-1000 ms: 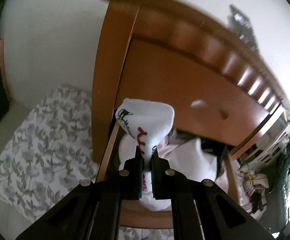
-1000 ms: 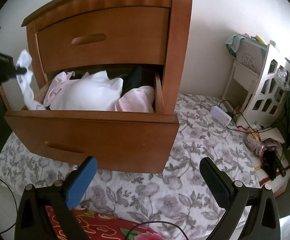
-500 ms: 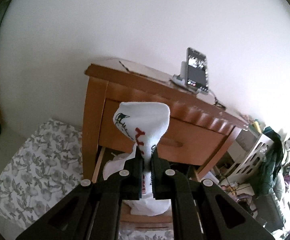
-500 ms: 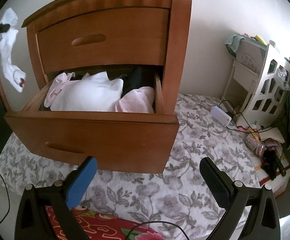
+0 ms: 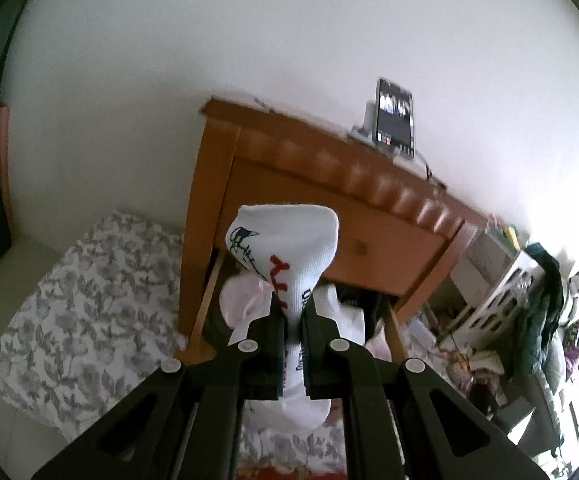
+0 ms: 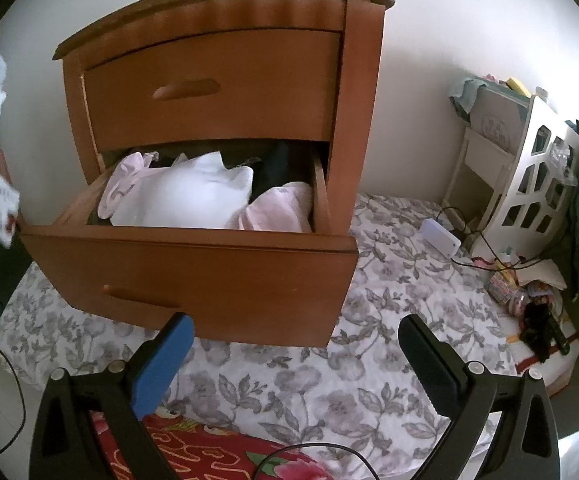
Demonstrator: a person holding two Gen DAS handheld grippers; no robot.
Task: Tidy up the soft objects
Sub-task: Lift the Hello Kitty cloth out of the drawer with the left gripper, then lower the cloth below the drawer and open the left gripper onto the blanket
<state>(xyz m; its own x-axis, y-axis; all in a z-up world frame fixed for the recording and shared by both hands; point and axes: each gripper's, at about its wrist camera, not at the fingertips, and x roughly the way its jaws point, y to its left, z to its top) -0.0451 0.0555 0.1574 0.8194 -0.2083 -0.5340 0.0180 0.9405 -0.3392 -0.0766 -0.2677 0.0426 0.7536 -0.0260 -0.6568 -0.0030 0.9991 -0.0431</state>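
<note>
We see the left hand-held gripper pinching a white sock at mid-length, its cuff above the fingers, its toe hanging below, in the air beside the nightstand with its open drawer. Our right hand-held gripper is spread wide, empty, above the floral bed.

a phone stands atop the nightstand, a white power adapter lies on the floral bedspread.

soft daylight, glare at right, fisheye-bent edges, left view blurred
</note>
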